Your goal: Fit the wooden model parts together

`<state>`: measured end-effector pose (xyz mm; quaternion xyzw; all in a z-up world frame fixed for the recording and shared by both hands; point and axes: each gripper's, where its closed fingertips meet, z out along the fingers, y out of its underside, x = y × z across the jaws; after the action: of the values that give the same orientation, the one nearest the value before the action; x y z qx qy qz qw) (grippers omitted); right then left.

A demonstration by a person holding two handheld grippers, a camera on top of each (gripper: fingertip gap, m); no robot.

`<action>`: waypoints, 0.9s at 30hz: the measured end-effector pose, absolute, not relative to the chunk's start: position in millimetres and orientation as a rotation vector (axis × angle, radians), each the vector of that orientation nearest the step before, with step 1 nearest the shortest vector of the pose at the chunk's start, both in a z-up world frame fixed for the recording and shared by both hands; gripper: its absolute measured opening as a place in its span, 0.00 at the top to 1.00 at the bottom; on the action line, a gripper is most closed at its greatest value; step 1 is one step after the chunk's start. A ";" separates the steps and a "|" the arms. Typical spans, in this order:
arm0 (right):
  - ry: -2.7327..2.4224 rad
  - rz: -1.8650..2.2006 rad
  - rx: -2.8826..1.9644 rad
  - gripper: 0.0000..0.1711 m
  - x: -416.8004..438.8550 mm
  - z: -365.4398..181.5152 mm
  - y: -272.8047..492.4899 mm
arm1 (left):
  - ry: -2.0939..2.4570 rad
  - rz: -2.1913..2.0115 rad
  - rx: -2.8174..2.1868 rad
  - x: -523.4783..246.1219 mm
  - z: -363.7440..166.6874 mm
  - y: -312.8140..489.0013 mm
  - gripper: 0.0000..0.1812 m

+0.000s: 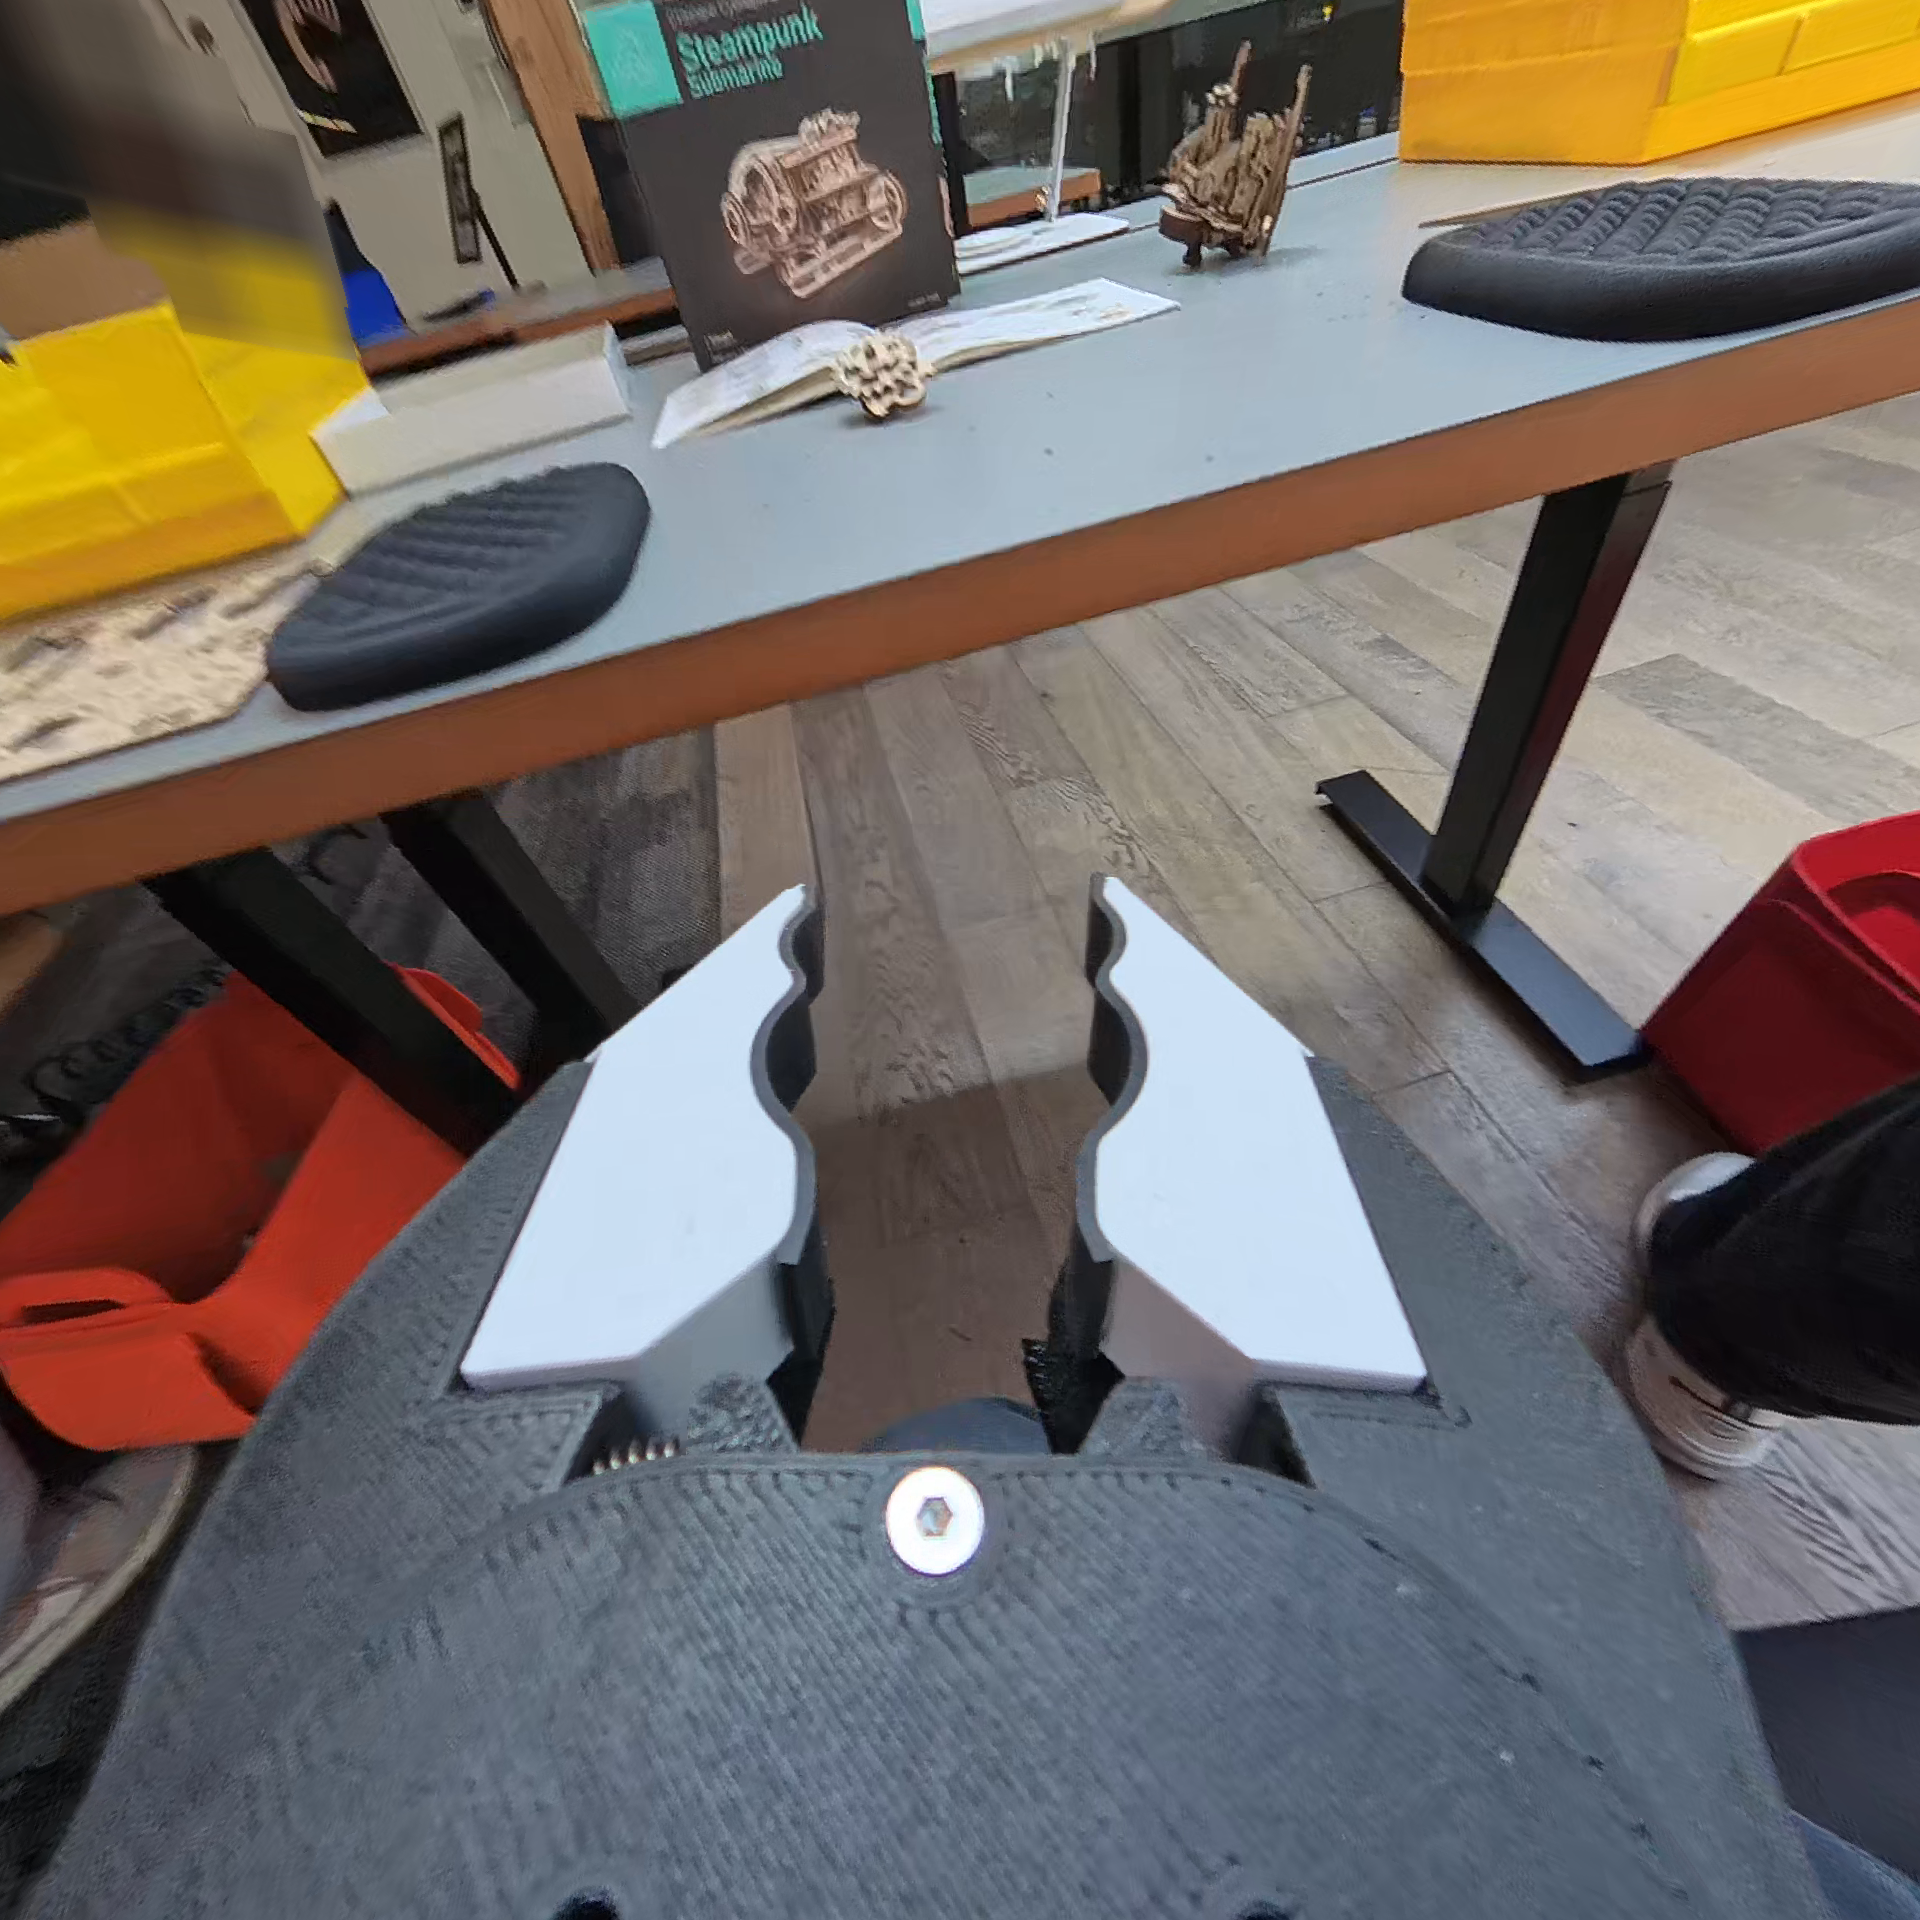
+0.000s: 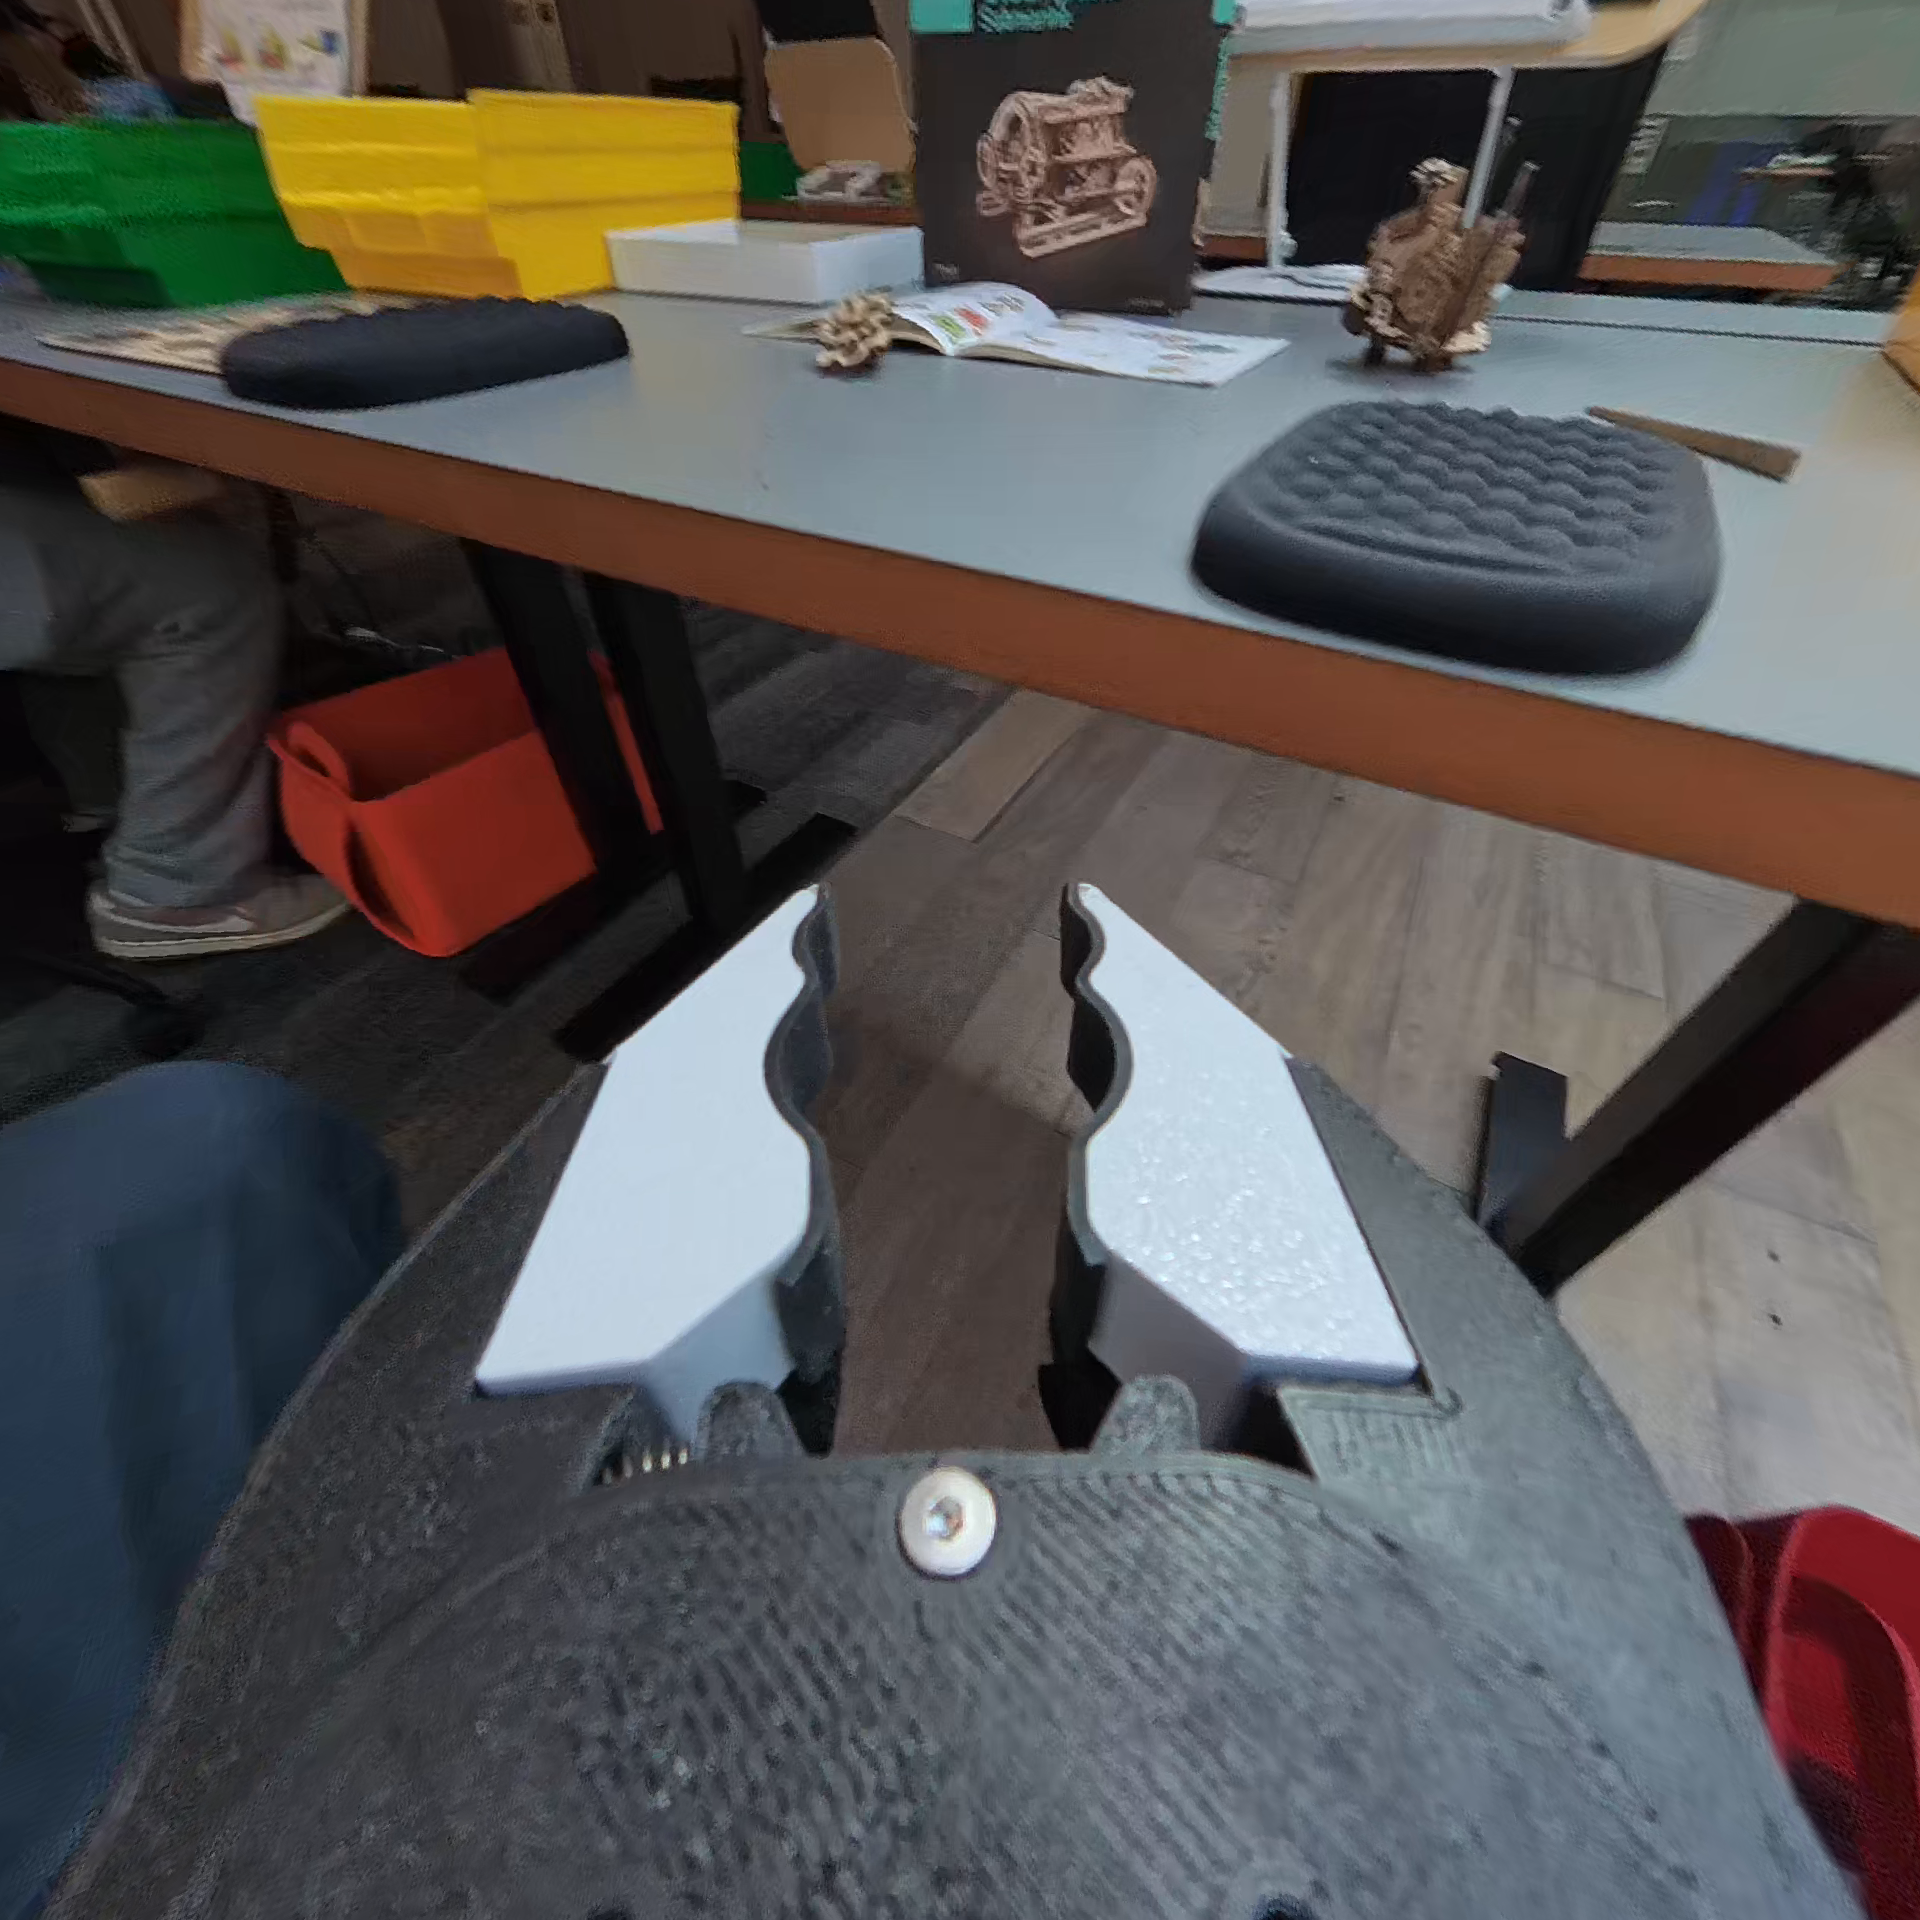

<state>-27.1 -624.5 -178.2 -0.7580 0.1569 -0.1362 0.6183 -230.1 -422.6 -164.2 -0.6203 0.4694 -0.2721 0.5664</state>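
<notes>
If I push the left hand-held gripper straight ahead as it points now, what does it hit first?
Probably nothing on the table: the open left hand-held gripper points under its edge, toward bare wooden floor. Depth is unclear.

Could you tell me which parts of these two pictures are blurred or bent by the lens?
Left wrist view: the yellow bin at left is smeared, the table edge bows; the left gripper is sharp. Right wrist view: the bigger wooden model and box look soft, the right gripper sharp.
</notes>
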 end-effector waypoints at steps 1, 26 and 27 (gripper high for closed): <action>0.289 -0.255 -1.729 0.71 -40.8 -154.2 -609.8 | 1.117 -0.681 -1.495 -225.2 -175.1 -428.8 0.69; 0.194 -0.598 -1.792 0.68 227.2 -58.5 -678.3 | 1.408 -0.914 -1.494 -152.1 -159.8 -496.0 0.65; 0.102 -0.627 -1.860 0.68 250.3 -61.1 -665.7 | 1.425 -0.933 -1.520 -150.0 -169.7 -494.4 0.65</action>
<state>250.3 -665.7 -61.1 -0.7873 0.0433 -0.2655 0.5548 -150.0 -494.4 -169.7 -0.6056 0.5674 -0.3716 0.4163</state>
